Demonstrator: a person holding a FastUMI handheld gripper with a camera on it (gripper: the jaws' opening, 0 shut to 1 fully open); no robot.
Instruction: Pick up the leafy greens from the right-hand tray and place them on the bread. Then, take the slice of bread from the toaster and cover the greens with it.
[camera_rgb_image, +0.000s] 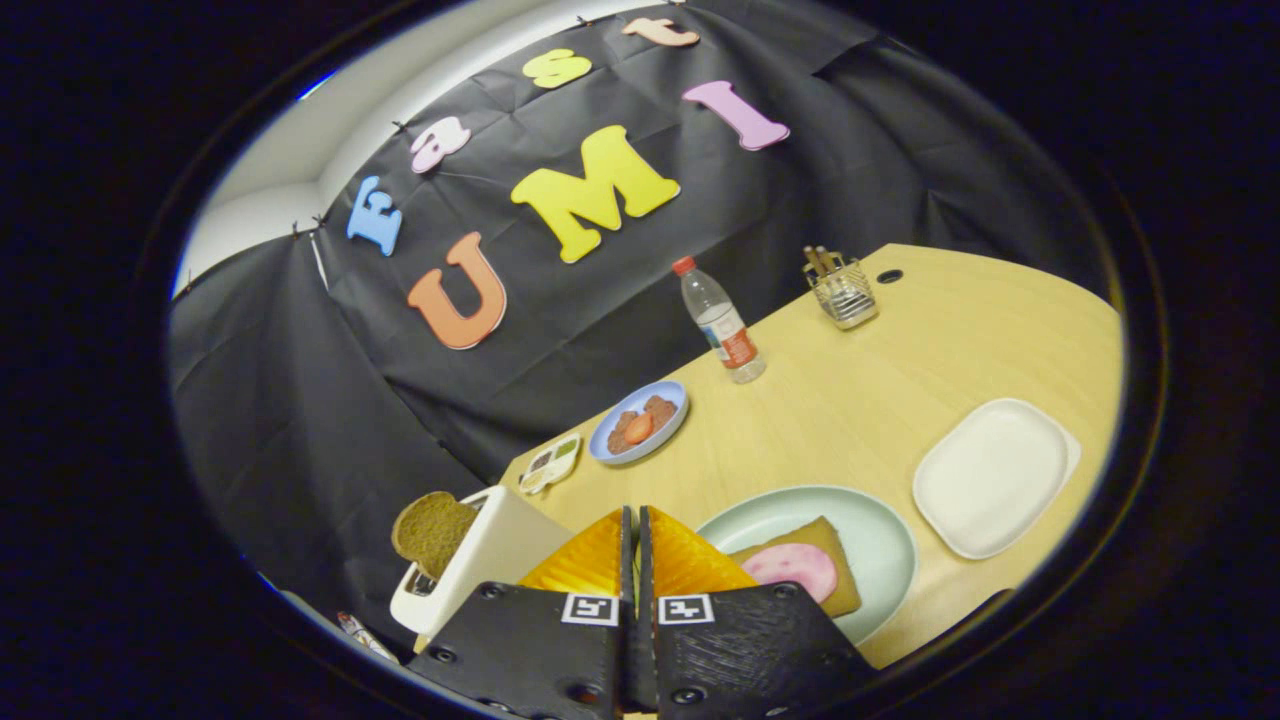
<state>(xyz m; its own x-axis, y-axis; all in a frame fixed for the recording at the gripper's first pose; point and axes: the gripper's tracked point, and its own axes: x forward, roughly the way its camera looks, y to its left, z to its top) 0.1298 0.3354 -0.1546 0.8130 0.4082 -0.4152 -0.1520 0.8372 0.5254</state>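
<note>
Tongs (636, 530), pressed together and empty, hang over the plate (880, 540) with ham-topped bread (835, 570); no greens lie on the white tray (990, 475) beside it, so the toaster (480, 570) slice (430, 530) seems next, needing spread fingers.

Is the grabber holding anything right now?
No. The hand-held gripper is shut with nothing between its fingers, above the table near the toaster and the plate.

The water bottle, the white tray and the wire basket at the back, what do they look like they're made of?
Water bottle: clear plastic, see-through wall and coloured cap. White tray: matte, probably plastic or moulded pulp; the look leaves it open. Wire basket: shiny metal mesh, judging by the glinting grid. The gripper has its fingers shut together on nothing.
</note>
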